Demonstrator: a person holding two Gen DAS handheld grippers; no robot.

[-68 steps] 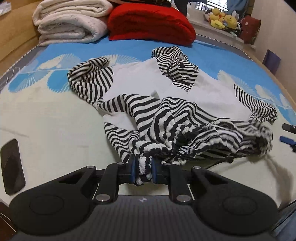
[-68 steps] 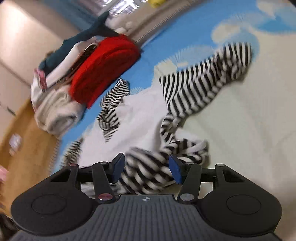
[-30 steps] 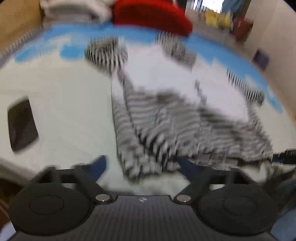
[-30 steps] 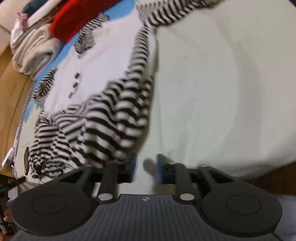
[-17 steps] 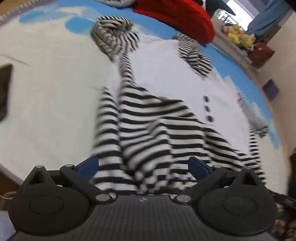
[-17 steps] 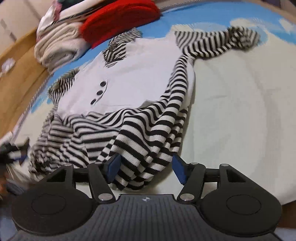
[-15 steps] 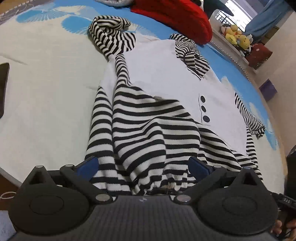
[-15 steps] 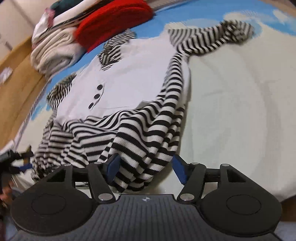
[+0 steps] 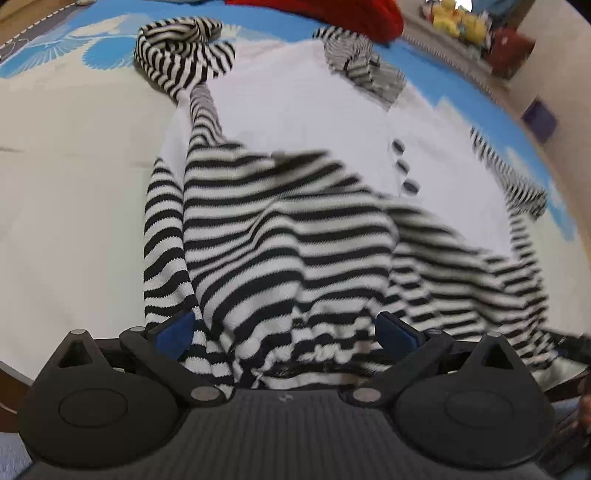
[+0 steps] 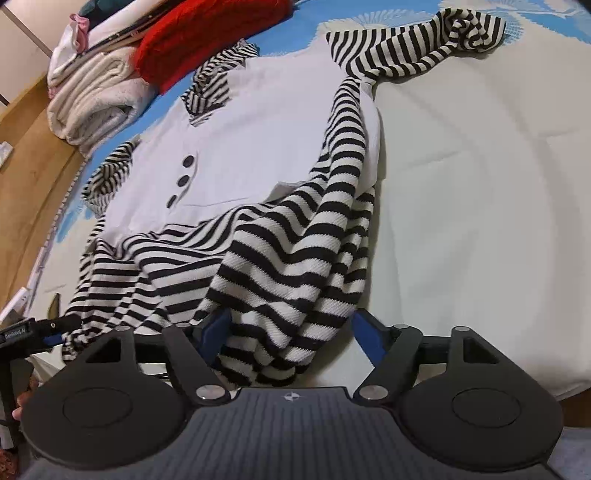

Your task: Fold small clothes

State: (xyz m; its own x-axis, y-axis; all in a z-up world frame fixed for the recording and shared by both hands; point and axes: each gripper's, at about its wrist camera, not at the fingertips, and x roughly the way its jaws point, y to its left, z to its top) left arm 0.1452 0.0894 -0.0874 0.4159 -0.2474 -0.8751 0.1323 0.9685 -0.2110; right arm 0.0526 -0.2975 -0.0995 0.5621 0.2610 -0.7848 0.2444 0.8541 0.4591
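The striped top (image 9: 280, 236) lies spread on the bed (image 9: 74, 177), white front panel facing up with three dark buttons (image 9: 402, 168) in a row, its collar toward the far end and its black-and-white hem bunched at the near edge right under my tools. One striped sleeve (image 10: 424, 48) trails off to the right in my right view and ends in a crumpled cuff; the other sleeve (image 9: 181, 55) is curled in a heap at the far left of my left view. My left gripper (image 9: 284, 332) stands spread as wide as it goes, the rumpled hem lying loose between its blue pads (image 9: 173, 332) without either one pressing on it. My right gripper (image 10: 291, 332) has just been opening, and a fold of the striped hem sits between its fingers, free of both pads. From the right view I can also see the tip of the left tool (image 10: 33, 334) at the hem's far corner. Beyond the top, at the head of the bed, sit a red blanket (image 10: 207, 40) and folded cream blankets (image 10: 92, 103), with yellow plush toys (image 9: 458, 18) on a ledge.
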